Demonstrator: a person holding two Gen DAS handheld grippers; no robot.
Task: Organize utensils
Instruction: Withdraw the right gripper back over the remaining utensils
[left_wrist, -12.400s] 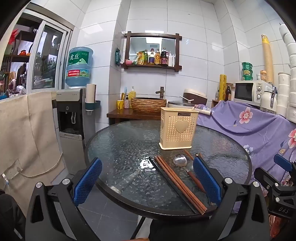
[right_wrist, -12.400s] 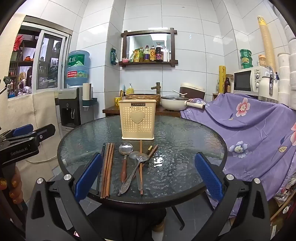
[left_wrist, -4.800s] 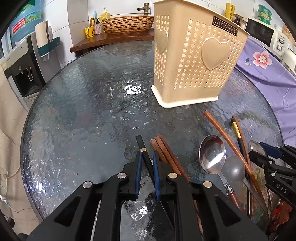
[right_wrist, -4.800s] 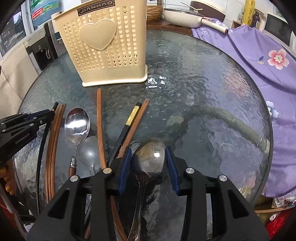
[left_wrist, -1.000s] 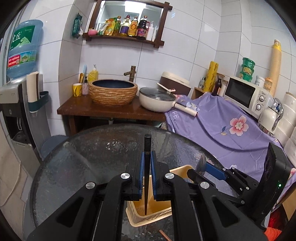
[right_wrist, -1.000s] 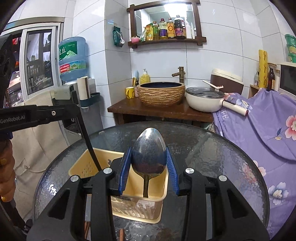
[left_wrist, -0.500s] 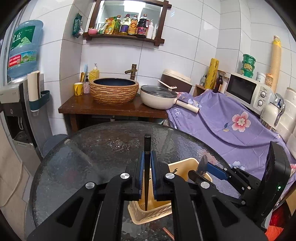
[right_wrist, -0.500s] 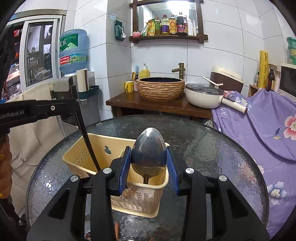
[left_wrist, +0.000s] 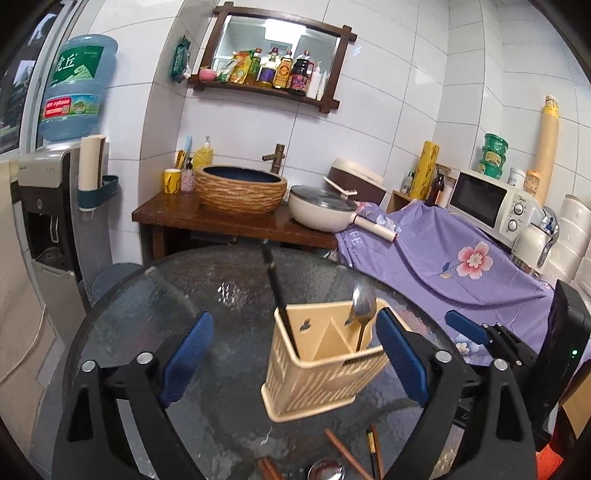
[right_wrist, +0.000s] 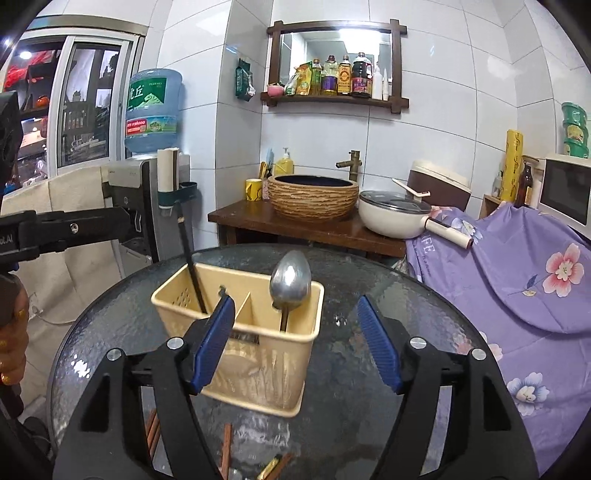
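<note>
A beige perforated utensil holder (left_wrist: 321, 365) (right_wrist: 258, 369) stands on the round glass table (left_wrist: 147, 295). A black chopstick (left_wrist: 275, 284) (right_wrist: 190, 258) leans in its left compartment. A metal spoon (left_wrist: 362, 302) (right_wrist: 290, 282) stands bowl-up in its right compartment. My left gripper (left_wrist: 293, 354) is open and empty, just in front of the holder. My right gripper (right_wrist: 297, 341) is open and empty, above the holder's near side. Brown chopsticks (left_wrist: 347, 452) (right_wrist: 225, 448) and another spoon (left_wrist: 327, 470) lie on the table near the front edge.
A purple flowered cloth (right_wrist: 517, 266) covers furniture at the right, with a microwave (left_wrist: 487, 203) behind. A wooden shelf with a woven basin (right_wrist: 312, 195) and a white pan (right_wrist: 391, 218) stands behind the table. A water dispenser (left_wrist: 48, 206) is at the left.
Both grippers have opened. The black chopstick and the spoon have dropped into the holder and stand there free. Both grippers have drawn back a little.
</note>
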